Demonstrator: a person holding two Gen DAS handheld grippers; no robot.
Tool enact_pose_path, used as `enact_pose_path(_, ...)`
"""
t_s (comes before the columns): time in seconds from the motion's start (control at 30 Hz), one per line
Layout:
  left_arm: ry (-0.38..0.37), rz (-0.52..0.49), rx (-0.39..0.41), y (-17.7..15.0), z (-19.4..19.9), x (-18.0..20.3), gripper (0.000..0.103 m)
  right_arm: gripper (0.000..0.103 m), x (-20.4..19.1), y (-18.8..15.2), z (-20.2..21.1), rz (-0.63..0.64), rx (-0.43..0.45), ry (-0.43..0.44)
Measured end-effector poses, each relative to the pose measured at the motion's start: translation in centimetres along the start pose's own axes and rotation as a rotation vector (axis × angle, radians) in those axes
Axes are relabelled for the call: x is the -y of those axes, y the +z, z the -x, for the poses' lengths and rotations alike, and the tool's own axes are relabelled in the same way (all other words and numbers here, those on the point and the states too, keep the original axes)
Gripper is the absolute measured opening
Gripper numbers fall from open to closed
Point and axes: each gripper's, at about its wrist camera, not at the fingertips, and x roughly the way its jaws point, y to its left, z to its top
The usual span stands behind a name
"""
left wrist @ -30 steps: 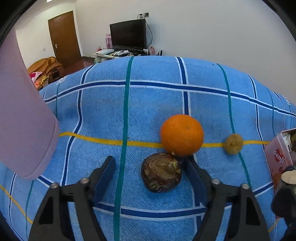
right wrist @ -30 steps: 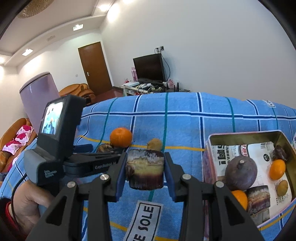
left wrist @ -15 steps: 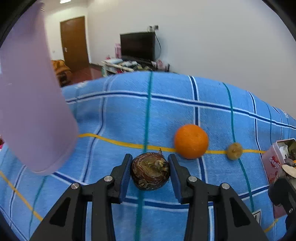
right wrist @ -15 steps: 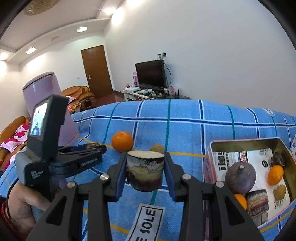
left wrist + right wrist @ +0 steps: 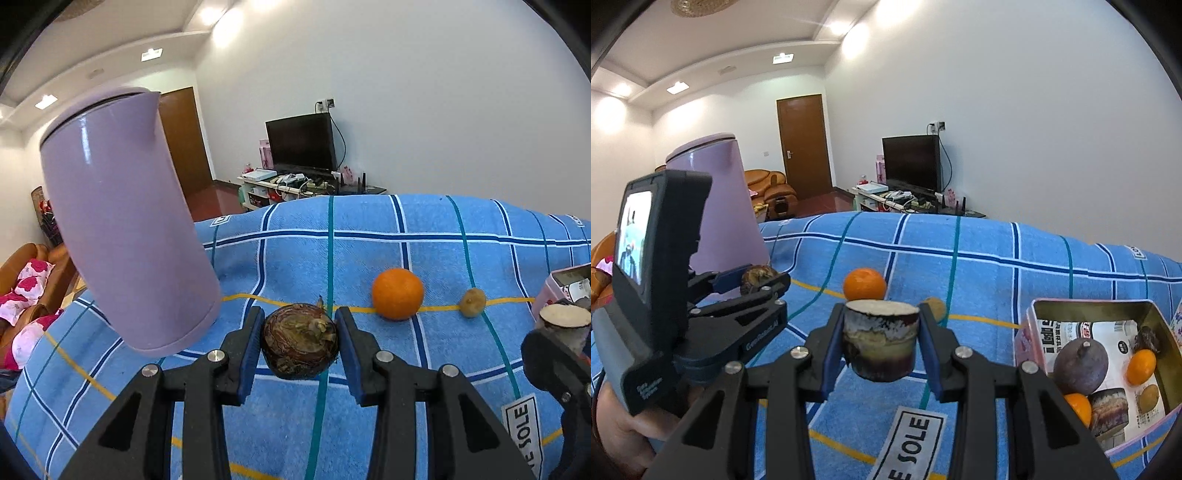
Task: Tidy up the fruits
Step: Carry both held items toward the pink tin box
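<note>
Brown round fruit (image 5: pixel 300 340) clamped in left gripper (image 5: pixel 300 345), cut fruit chunk (image 5: pixel 880 339) clamped in right gripper (image 5: pixel 881 345); carry step, next: drop both into pink tin (image 5: pixel 1030 314).

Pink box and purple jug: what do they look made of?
Pink box: seemingly thin metal tin, with a dull golden sheen on the inner wall and a rolled rim. Purple jug: smooth and glossy, showing a bright highlight streak; it could be plastic or coated metal, I cannot tell which.

A home living room: television (image 5: pixel 911 161) on a stand, sofa (image 5: pixel 772 184), wooden door (image 5: pixel 804 142).
</note>
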Motion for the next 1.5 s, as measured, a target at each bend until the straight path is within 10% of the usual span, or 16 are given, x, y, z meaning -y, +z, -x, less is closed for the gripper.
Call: enact_pose_path(1.5,-0.09,0.079,0.033,-2.9,5.5,0.5,0.042,0.041,-0.8,-1.9,3.9,0.059,0.009,-0.082)
